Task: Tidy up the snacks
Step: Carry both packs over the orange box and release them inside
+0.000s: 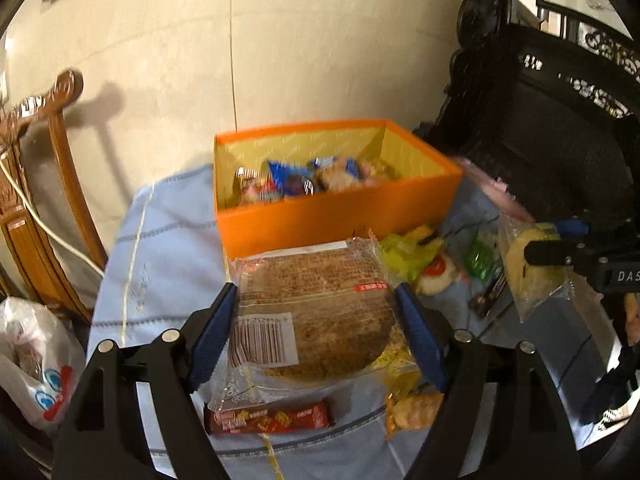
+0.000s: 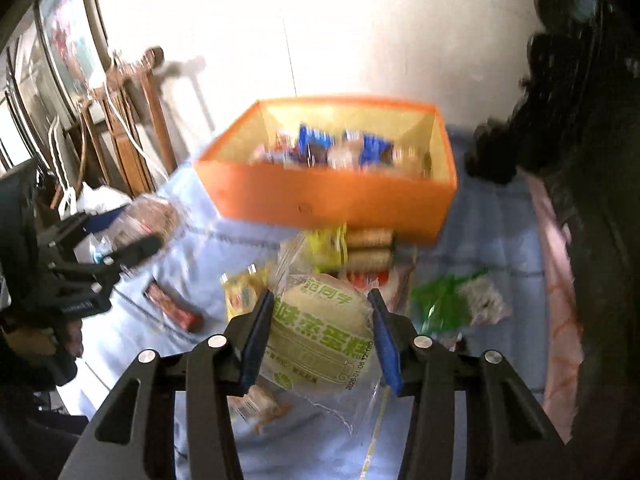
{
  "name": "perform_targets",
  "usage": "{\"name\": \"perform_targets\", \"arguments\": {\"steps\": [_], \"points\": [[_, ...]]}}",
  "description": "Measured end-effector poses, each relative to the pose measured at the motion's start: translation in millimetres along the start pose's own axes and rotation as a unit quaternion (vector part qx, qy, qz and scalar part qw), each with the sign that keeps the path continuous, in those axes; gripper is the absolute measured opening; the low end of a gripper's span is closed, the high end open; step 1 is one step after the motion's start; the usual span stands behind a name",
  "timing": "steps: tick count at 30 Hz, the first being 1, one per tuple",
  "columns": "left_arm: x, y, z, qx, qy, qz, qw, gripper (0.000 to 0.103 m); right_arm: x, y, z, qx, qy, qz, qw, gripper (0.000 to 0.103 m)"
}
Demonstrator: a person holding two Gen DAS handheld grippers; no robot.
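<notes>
Hand-held gripper on my left holds a round brown cake in a clear barcoded wrapper, blue pads pressed to both sides, while my right hand-held gripper clamps a pale round steamed cake in a green-printed clear bag. Both packets are lifted above the blue-clothed bench, presumably to clear the loose snacks below. I judge the open orange cardboard box, already part-filled just ahead, is their destination.
</notes>
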State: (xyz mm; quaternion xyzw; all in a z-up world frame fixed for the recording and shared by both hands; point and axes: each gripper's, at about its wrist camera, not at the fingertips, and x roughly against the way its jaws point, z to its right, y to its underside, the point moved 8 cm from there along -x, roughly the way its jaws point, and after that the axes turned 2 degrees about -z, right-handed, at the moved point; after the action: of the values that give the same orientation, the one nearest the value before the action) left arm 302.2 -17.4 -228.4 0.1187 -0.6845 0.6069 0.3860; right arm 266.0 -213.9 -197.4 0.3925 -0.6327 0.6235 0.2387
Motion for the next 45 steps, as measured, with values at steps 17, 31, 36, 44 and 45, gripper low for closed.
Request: {"name": "perform_targets", "arguments": {"steps": [17,31,36,44,45], "points": [[51.5,-128.7,5.1,0.008,-0.023,0.071,0.9972,0.077,96.5,-130.6,1.5,0.021,0.017,0.126,0.992,0.047],[-1.9,-206.6,-5.1,0.009,-0.042,0.085,0.9955,0.077,67.8,-217.7,28.3,0.022,0.039,0.148,0.988,0.047],[-56.6,-220.6,-20.7,0.007,-0.066,0.062,0.9959,0.078,17.3,-245.9,42.4,0.013,0.023,0.119,0.992,0.056],[-120.4,-176.2,-61.9,0.051,-0.086,-0.011,0.995,0.079,-37.8,-218.0,74.5,-0.018,0.043,0.073,0.996,0.068],[-119.2,-172.1,-62.3,0.05,-0.084,-0.012,0.9951,0.079,-39.2,-213.2,75.6,-0.021,0.042,0.07,0.996,0.068]]}}
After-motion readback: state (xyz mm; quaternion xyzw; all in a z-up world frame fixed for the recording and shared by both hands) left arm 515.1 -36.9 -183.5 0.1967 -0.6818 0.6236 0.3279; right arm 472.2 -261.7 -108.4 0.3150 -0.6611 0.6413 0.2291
